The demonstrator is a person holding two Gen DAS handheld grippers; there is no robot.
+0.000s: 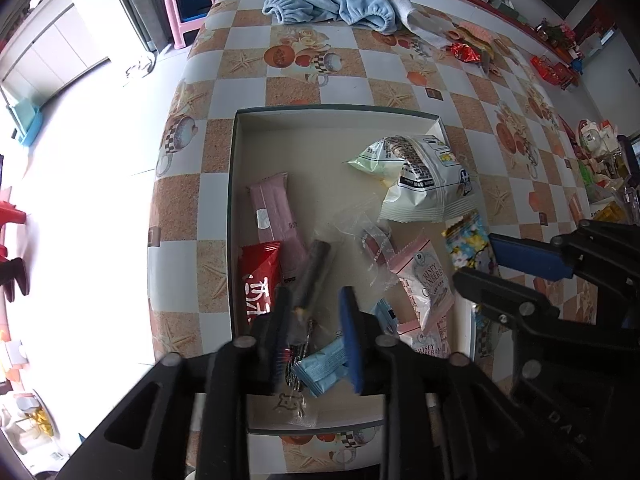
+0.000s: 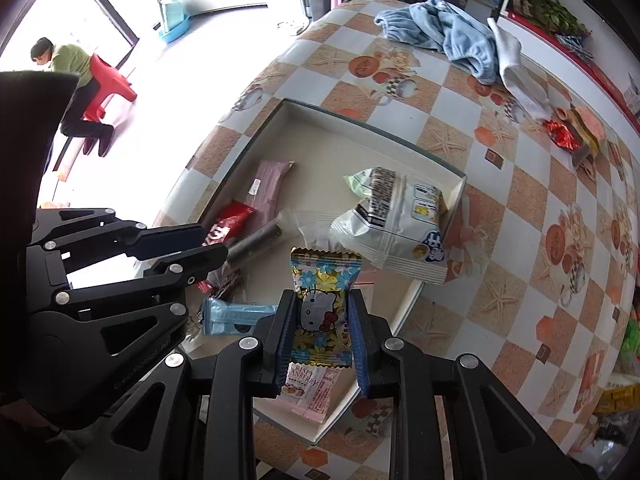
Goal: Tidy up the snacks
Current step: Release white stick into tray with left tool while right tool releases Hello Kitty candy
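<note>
Most snacks already lie in the box (image 1: 236, 208) on the table (image 1: 248, 92); the left gripper (image 1: 316, 340) hangs part-open over a clear packet (image 1: 308, 280) there, while the right gripper (image 2: 322, 344) is clamped on a flowered packet (image 2: 322, 304), not yet placed.

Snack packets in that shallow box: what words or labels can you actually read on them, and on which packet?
"CRISPY CRANBERRY": pale pink sachet, with a second one under the right gripper.
Cartoon cat face, no readable words: gold flowered foil packet, which that gripper holds.
White characters, partly hidden: red wrapper.
Too small or blurred: white-and-green puffed bag, pink bar, light blue bar.
</note>
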